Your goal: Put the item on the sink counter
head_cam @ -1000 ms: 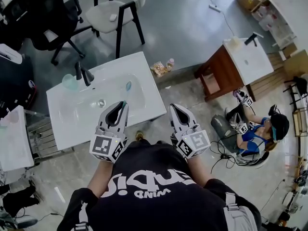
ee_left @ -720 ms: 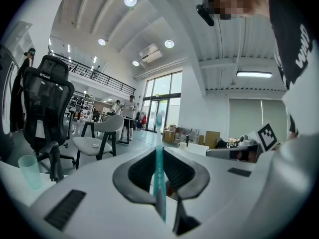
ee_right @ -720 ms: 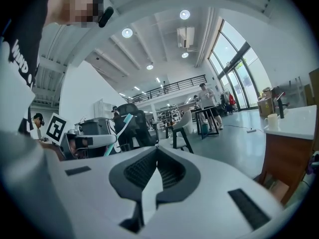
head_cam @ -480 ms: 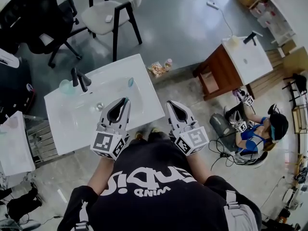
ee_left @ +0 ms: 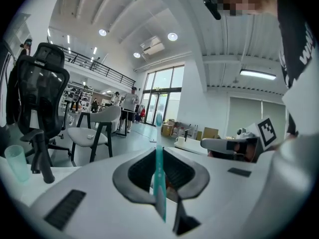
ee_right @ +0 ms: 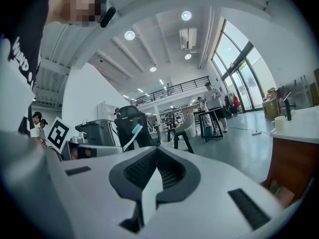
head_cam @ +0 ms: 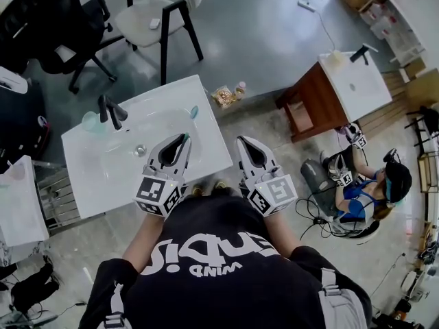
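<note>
White sink counter point(head_cam: 206, 155), faucet point(head_cam: 110, 110) at its left end. Right of the faucet, the left gripper point(head_cam: 182, 140) pinches a teal toothbrush point(head_cam: 193, 114) by the handle, the head poking past the jaw tips, above the counter. Lower it flat before letting go. Farther right, the right gripper point(head_cam: 241, 142) is closed, empty.

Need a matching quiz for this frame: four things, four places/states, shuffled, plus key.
Things
1. teal toothbrush
2. cup
3. right gripper
4. white chair

Places/states
A. on the floor beyond the sink counter
B. jaws together, nothing between them
C. clamped in the left gripper
D. on the sink counter beside the black faucet

Pairs: 1-C, 2-D, 3-B, 4-A
</note>
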{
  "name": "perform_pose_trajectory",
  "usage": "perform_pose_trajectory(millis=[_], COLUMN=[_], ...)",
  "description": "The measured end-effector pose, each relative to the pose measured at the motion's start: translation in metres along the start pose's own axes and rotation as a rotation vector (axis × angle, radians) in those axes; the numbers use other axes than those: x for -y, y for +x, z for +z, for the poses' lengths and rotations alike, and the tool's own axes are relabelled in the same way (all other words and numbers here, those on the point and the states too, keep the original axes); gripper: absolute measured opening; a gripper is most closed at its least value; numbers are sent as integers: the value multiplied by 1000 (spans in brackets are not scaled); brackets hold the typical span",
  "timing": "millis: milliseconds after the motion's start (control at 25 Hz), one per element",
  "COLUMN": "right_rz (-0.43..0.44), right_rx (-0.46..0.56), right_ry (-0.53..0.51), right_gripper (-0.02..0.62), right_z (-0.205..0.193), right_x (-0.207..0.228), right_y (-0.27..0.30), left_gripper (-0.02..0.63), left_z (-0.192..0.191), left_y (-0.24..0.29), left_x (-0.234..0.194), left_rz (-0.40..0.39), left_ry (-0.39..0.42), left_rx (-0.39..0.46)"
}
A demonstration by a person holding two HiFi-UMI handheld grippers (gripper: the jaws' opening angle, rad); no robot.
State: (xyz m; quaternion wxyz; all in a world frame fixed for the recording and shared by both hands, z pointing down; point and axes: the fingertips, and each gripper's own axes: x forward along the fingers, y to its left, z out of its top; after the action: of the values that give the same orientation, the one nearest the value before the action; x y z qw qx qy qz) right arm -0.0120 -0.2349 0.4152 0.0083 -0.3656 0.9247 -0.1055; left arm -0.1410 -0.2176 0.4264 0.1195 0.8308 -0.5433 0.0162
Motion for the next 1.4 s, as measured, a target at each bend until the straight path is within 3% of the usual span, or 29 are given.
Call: perform_pose_trajectory(millis=[440, 680, 1000, 1400], right_rz=[3, -6, -6, -5], right_rx=[-8, -16, -24, -33], right_ry=[10, 10, 15, 19], right_gripper=[18, 18, 18, 18], right_z=[-1, -1, -2, -6], right_x=[8, 15, 19, 20], right_y=[2, -1, 0, 1], left_gripper=[58, 58, 58, 58], left_z=[-74, -121, -168, -206], left_y=[34, 51, 60, 67], left_x=[-2, -2, 3, 5], left_rz=[-27, -32, -50, -68], left_ry=[5, -38, 21, 27], left_rx=[-195, -312, -453, -566])
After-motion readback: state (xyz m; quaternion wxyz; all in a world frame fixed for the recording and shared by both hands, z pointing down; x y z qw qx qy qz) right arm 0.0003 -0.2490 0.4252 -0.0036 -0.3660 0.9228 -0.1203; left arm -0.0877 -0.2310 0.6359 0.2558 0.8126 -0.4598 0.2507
